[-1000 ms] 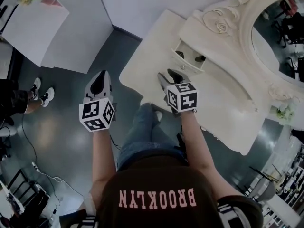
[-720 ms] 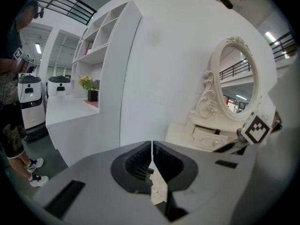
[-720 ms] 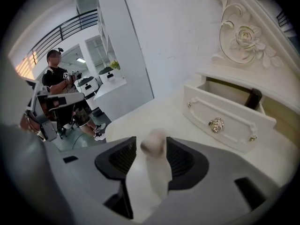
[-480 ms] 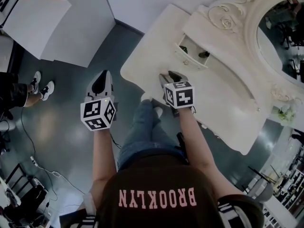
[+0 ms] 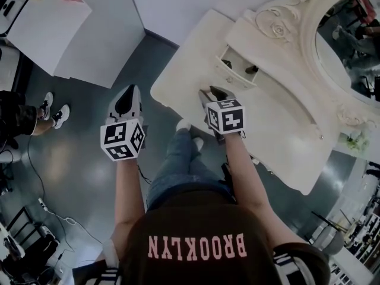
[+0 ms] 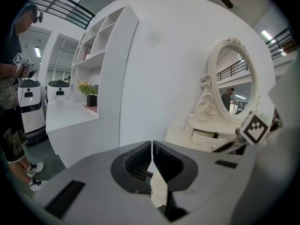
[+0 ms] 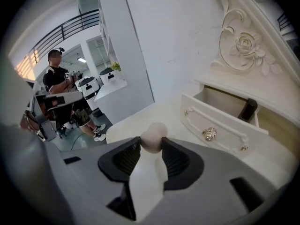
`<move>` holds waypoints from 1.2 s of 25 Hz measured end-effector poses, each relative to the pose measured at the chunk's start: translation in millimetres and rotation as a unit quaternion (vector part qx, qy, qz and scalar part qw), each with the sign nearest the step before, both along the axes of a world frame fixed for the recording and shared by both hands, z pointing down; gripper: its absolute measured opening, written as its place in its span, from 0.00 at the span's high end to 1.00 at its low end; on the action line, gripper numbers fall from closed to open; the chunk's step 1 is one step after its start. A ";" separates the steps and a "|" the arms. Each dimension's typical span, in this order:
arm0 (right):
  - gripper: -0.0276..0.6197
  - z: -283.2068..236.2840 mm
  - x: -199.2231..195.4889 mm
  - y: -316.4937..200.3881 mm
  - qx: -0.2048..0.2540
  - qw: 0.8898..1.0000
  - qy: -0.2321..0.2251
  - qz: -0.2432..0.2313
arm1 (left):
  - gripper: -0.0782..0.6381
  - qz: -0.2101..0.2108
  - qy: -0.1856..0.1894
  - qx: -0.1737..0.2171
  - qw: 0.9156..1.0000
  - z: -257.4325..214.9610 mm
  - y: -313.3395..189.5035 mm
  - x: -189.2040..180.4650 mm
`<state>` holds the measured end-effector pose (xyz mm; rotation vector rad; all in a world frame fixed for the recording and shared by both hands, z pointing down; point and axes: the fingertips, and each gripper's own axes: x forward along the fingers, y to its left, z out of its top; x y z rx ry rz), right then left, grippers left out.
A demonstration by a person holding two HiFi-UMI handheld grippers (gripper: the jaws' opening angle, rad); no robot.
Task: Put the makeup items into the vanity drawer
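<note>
My right gripper (image 7: pixel 152 146) has its jaws closed on a beige egg-shaped makeup sponge (image 7: pixel 153 136), held at the tips; the jaws have just been closing on it. It hovers over the cream vanity top (image 5: pixel 184 70), just in front of the open small drawer (image 7: pixel 220 118). In the drawer a dark tube (image 7: pixel 247 109) leans against the right wall. The head view shows the same right gripper (image 5: pixel 211 95) near the drawer (image 5: pixel 234 69), with the sponge hidden. My left gripper (image 5: pixel 126 103) is shut and empty, out over the floor to the left of the vanity; its jaws meet (image 6: pixel 152 158).
An oval mirror (image 5: pixel 350 46) in a carved frame stands behind the drawer. A white shelf unit (image 6: pixel 101 78) with flowers is at the left. A person (image 7: pixel 61 86) stands further off, their shoes on the grey floor (image 5: pixel 71 159).
Both grippers keep their places; only the head view shifts a little.
</note>
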<state>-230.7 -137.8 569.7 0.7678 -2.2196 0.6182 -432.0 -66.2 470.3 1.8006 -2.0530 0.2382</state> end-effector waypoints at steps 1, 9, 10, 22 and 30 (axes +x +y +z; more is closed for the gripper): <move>0.75 -4.5 0.3 -2.7 0.004 1.000 -0.003 0.002 | 0.88 0.001 -0.001 0.003 1.000 -3.6 -1.7 0.4; 0.75 -40.7 8.2 -25.5 0.046 0.998 -0.028 0.022 | 0.88 0.015 -0.013 0.031 0.999 -30.5 -19.9 8.4; 0.75 -44.6 9.4 -27.8 0.051 0.998 -0.031 0.024 | 0.88 0.018 -0.014 0.033 0.999 -33.3 -22.0 10.0; 0.75 -73.6 26.5 -62.1 0.095 0.992 -0.050 0.062 | 0.88 0.035 -0.018 0.053 0.998 -53.9 -52.4 15.7; 0.74 -75.9 45.2 -86.0 0.099 0.990 -0.043 0.089 | 0.88 0.059 -0.016 0.061 0.996 -57.7 -87.5 24.7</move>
